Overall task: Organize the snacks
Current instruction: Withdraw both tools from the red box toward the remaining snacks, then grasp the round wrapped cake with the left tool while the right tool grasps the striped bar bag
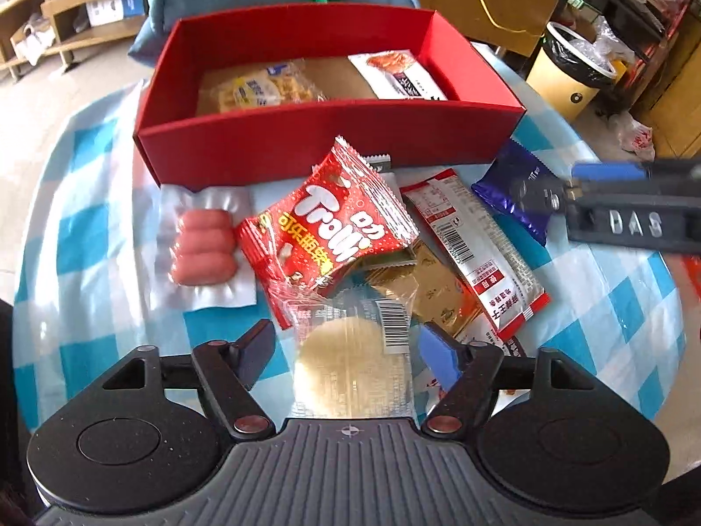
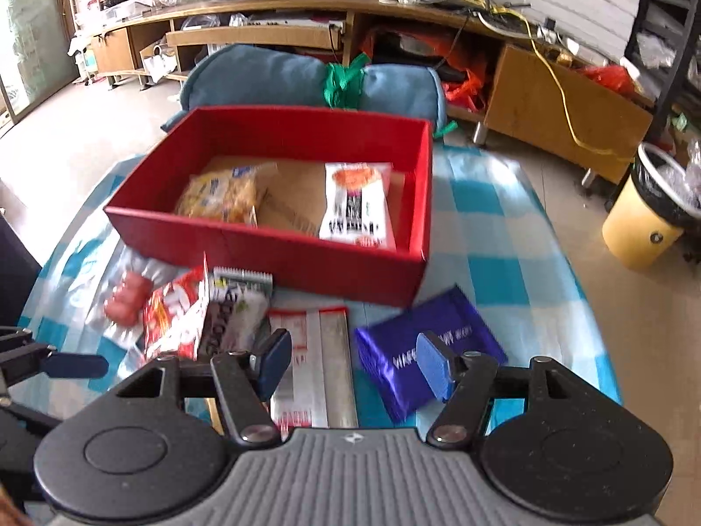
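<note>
Red box (image 1: 306,149), frame centre, holds two packets; seven more lie below it on the checked cloth (image 1: 87,201); both grippers' jaws open, empty

The red box (image 1: 324,149) is showing matt cardboard walls over a plain brown card floor. The purple wrapper (image 2: 427,350) and red candy bag (image 1: 328,228) are gleaming as glossy plastic film. The checked tablecloth (image 1: 87,236) is shining like smooth plastic sheet.
</note>
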Action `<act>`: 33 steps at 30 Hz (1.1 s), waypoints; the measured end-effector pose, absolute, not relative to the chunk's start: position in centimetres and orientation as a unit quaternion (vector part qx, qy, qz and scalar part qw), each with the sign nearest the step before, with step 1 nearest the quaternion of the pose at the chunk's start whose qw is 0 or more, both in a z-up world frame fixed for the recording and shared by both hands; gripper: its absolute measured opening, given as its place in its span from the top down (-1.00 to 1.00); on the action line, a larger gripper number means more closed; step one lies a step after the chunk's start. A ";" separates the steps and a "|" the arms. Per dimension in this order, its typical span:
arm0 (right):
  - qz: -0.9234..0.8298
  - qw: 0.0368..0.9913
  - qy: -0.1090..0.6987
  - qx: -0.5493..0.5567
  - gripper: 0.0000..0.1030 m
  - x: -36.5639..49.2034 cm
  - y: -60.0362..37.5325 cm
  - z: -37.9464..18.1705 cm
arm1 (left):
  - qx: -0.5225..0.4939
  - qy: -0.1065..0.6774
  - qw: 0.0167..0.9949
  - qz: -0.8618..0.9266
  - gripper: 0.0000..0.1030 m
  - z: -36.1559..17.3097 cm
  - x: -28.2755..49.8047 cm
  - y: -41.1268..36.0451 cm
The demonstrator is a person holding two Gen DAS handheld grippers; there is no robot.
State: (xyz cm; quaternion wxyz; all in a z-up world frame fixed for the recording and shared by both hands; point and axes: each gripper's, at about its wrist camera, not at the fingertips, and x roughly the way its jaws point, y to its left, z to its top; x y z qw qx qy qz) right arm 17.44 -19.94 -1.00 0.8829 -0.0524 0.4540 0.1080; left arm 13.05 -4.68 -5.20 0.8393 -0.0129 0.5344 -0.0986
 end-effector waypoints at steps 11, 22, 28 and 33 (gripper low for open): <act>0.130 0.863 0.487 -0.041 -0.14 17.5 -20.2 -2.5 | 0.019 0.565 0.821 -0.077 -0.29 -7.8 12.7 -6.3; 0.145 0.830 0.537 -0.039 -0.14 20.1 -17.8 -6.1 | -0.004 0.562 0.823 -0.085 -0.25 -6.7 12.3 -4.0; 0.143 0.831 0.535 -0.054 -0.25 21.1 -17.1 -6.9 | -0.009 0.571 0.816 -0.090 -0.26 -7.4 12.8 -3.9; 0.151 0.830 0.532 -0.066 -0.13 20.5 -17.1 -6.8 | -0.016 0.573 0.814 -0.091 -0.26 -7.5 12.8 -3.5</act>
